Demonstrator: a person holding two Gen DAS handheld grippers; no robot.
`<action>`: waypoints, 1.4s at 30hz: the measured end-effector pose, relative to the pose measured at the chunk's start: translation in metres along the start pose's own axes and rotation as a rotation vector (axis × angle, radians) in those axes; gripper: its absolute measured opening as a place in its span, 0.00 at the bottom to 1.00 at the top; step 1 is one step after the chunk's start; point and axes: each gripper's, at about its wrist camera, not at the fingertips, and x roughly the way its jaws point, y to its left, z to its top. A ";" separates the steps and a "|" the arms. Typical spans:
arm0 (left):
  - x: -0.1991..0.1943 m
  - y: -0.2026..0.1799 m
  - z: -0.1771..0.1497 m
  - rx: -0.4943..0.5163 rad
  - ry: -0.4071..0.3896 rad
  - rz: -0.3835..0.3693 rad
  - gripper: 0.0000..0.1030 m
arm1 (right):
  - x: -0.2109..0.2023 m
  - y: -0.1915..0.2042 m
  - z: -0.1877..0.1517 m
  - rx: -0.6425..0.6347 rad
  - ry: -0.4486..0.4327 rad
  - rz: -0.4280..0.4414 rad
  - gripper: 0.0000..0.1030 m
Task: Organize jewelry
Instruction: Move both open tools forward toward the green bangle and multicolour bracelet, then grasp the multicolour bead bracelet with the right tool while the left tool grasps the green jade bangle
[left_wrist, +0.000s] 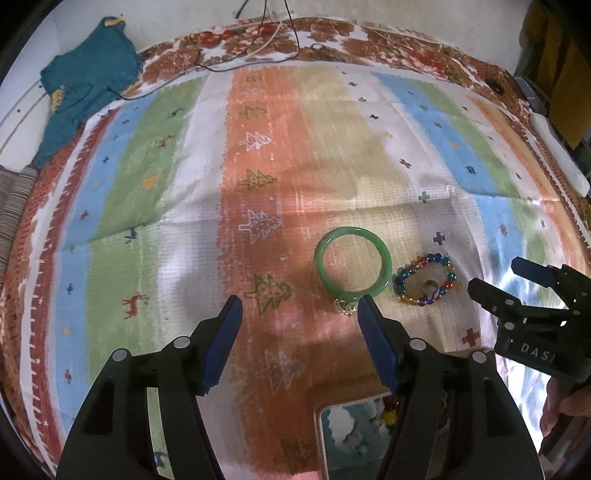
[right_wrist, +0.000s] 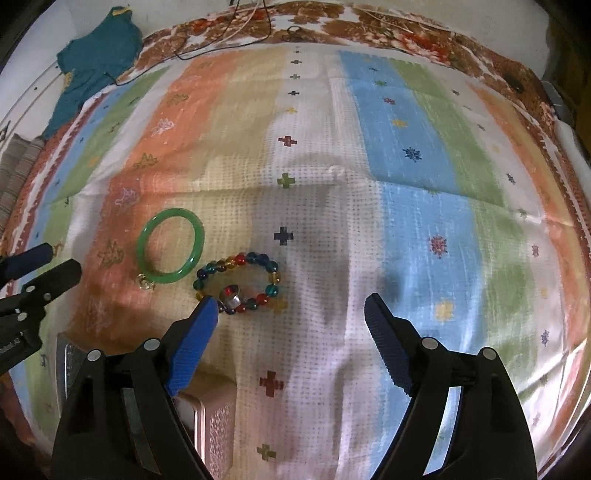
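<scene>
Left wrist view: with both grippers' fingers wide and holding nothing, lower the left gripper (left_wrist: 299, 306) to straddle one side of the glossy green bangle (left_wrist: 352, 267) lying flat on the striped woven cloth (left_wrist: 184, 177) beside the multicoloured glass-bead bracelet (left_wrist: 425, 279), clear of the small charm (left_wrist: 345, 307)

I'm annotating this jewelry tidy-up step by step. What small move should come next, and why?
Probably lower the left hand-held gripper a little further onto the green bangle. Its jaws are open with nothing between them, and the bangle lies flat on the cloth just ahead of its right finger, beside the bead bracelet.
</scene>
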 end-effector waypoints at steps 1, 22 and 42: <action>0.003 -0.001 0.002 0.005 0.004 -0.005 0.63 | 0.002 0.000 0.001 -0.001 0.004 -0.001 0.79; 0.064 -0.015 0.027 0.096 0.119 -0.037 0.63 | 0.052 -0.001 0.012 -0.049 0.082 -0.079 0.79; 0.094 -0.002 0.033 0.081 0.192 -0.007 0.07 | 0.058 0.011 0.026 -0.119 0.046 -0.040 0.14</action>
